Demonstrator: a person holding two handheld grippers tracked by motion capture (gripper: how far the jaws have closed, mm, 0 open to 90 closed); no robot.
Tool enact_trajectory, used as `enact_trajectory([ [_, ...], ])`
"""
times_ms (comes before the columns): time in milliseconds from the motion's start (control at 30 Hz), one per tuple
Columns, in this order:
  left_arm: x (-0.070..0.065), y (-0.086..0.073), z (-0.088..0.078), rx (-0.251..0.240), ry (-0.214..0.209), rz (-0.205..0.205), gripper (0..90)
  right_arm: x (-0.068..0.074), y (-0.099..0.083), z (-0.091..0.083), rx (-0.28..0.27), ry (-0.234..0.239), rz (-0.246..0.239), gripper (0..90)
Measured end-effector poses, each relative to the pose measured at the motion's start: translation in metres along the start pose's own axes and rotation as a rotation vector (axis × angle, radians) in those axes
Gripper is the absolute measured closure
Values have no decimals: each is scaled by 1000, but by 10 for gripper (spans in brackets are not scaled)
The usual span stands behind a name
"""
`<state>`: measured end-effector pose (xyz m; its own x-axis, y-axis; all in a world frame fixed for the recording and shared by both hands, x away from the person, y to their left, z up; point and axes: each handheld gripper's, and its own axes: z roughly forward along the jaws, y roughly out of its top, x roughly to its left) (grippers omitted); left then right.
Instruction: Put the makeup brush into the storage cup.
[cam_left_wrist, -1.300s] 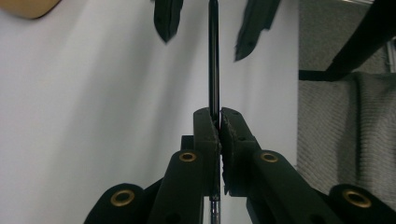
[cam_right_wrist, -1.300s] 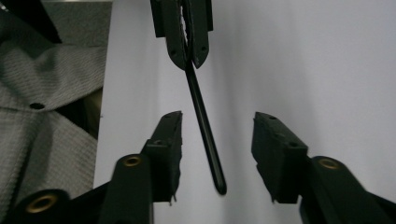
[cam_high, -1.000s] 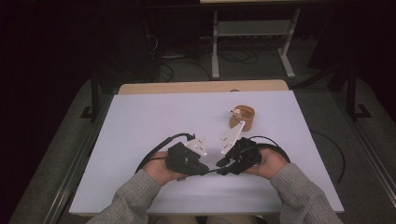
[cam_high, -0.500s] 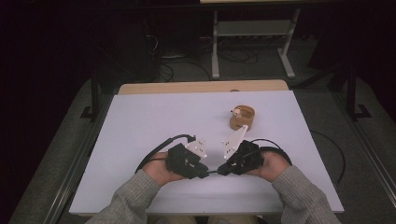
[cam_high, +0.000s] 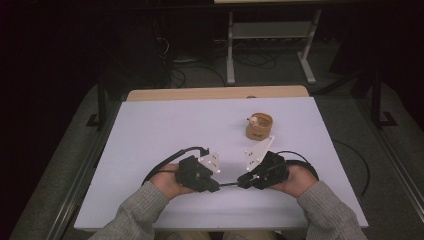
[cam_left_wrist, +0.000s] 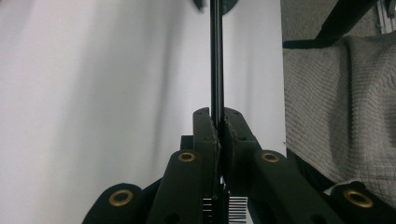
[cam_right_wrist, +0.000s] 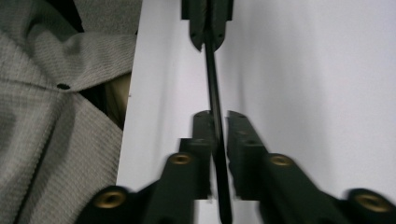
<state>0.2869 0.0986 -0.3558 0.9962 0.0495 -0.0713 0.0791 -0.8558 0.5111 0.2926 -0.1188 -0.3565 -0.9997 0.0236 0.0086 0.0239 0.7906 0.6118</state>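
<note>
I read both grippers low at the near edge of the white bench (cam_high: 150, 130). Left gripper (cam_high: 216, 186) fingers clamp one end of a thin black rod (cam_left_wrist: 216, 56); right gripper (cam_high: 242, 181) fingers nearly closed around the other end. Wooden ring-shaped holder (cam_high: 260, 126) sits beyond, apart.
</note>
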Motion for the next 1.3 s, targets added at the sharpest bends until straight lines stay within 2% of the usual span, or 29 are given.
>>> enact_trajectory([
  [100,-2,4,0,4,2,7,851,2,7,5,15,13,-14,741],
  [167,-2,6,-2,5,0,23,851,3,10,9,35,24,-32,819],
  [233,-3,5,-3,5,8,24,850,3,10,12,51,26,-39,839],
  [300,-4,4,-4,-7,4,18,843,4,9,12,40,29,-41,843],
  [367,-3,2,-6,-32,8,9,827,4,6,12,21,29,-33,844],
  [467,-1,-2,-11,-78,21,-9,731,5,0,12,21,6,-18,845],
  [533,0,-6,-17,-120,25,-42,696,5,-8,13,7,-8,4,845],
  [667,2,-16,-28,-192,43,-84,657,4,-22,12,-36,-31,32,845],
  [800,4,-29,-38,-236,60,-118,641,3,-33,11,-63,-61,69,845],
  [900,5,-38,-42,-259,68,-151,637,1,-40,8,-101,-89,102,845],
  [967,7,-44,-43,-266,69,-177,623,1,-43,4,-131,-102,149,845],
  [1033,10,-48,-41,-276,56,-208,613,-1,-44,1,-169,-120,160,846],
  [1133,13,-53,-37,-309,47,-245,598,0,-41,-3,-255,-126,187,845],
  [1233,17,-56,-37,-362,27,-281,583,1,-38,-3,-345,-134,186,845],
  [1300,18,-56,-37,-395,29,-293,583,1,-36,0,-403,-127,193,845],
])
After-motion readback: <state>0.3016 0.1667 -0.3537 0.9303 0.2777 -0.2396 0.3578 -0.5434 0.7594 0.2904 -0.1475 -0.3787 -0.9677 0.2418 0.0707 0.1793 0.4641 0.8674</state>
